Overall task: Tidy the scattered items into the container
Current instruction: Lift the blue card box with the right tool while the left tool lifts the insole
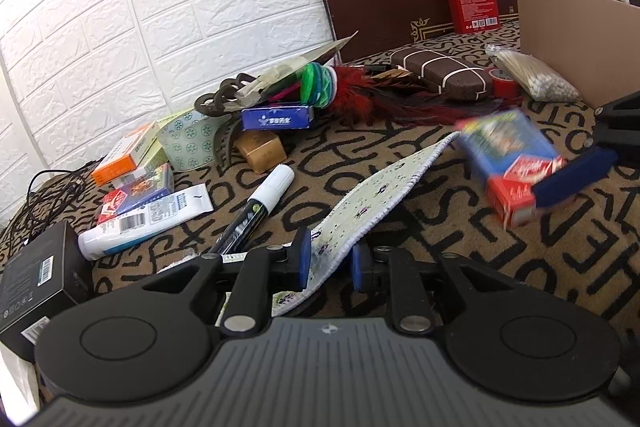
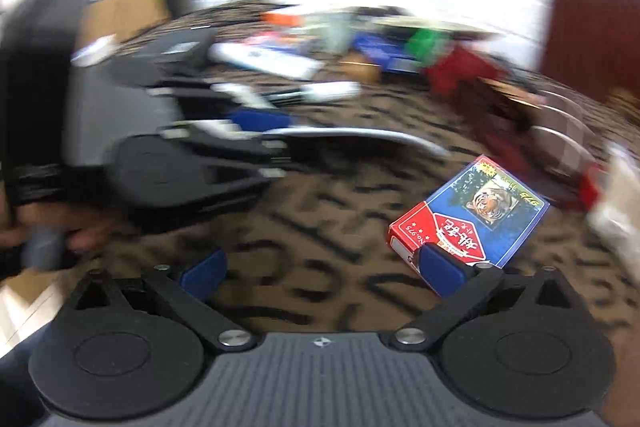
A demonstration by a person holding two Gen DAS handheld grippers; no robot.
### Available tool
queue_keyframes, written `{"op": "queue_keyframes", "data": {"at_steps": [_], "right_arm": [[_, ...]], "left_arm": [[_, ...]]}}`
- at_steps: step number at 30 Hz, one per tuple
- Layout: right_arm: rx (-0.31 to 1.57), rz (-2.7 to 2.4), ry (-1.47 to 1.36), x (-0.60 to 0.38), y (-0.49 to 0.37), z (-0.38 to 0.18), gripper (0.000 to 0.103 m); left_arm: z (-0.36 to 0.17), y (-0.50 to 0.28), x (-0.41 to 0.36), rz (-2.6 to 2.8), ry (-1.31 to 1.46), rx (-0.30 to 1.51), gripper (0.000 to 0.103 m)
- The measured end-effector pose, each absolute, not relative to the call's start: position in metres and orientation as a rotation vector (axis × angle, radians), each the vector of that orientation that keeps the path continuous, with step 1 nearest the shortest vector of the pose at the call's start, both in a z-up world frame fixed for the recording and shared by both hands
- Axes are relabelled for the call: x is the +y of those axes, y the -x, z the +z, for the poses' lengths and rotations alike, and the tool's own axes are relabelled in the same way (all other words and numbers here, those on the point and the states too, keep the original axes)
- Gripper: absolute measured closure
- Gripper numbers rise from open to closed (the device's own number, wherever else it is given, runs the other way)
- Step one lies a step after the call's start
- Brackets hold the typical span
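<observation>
My left gripper is shut on the near end of a white floral cloth strip, which runs away to the right over the patterned cover. A blue and red playing card box shows blurred at the right, with one blue finger of my right gripper against it. In the right wrist view my right gripper stands wide open with nothing between its fingers. Its right pad overlaps the near corner of the card box. The cardboard container stands at the far right.
Loose items lie at the left: a white marker, a tube, a black box and several small boxes. A feather duster, brown case, cotton swab bag and red book sit by the headboard.
</observation>
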State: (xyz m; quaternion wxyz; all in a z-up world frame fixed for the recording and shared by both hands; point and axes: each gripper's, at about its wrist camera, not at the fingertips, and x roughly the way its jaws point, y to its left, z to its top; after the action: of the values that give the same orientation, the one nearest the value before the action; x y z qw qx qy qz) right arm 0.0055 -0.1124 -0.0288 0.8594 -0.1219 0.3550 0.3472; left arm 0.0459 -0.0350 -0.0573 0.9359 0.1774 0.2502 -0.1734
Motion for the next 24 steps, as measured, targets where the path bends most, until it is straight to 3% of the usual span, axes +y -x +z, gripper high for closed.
{"op": "queue_keyframes", "data": {"at_steps": [7, 14, 21, 23, 24], "right_arm": [[0.592, 0.32, 0.18, -0.129, 0.004, -0.004, 0.0], [0.709, 0.189, 0.189, -0.109, -0.034, -0.037, 0.0], [0.696, 0.292, 0.064, -0.135, -0.045, -0.047, 0.001], [0.691, 0.329, 0.071, -0.143, -0.041, -0.045, 0.011], [0.689, 0.347, 0.071, -0.147, -0.04, -0.041, 0.028]], "left_arm": [[-0.06, -0.044, -0.036, -0.346, -0.384, 0.502, 0.081], [-0.062, -0.042, -0.036, -0.34, -0.403, 0.495, 0.081], [-0.064, -0.04, -0.038, -0.334, -0.424, 0.487, 0.082], [-0.063, -0.04, -0.037, -0.334, -0.417, 0.49, 0.082], [-0.063, -0.04, -0.037, -0.334, -0.409, 0.493, 0.082]]}}
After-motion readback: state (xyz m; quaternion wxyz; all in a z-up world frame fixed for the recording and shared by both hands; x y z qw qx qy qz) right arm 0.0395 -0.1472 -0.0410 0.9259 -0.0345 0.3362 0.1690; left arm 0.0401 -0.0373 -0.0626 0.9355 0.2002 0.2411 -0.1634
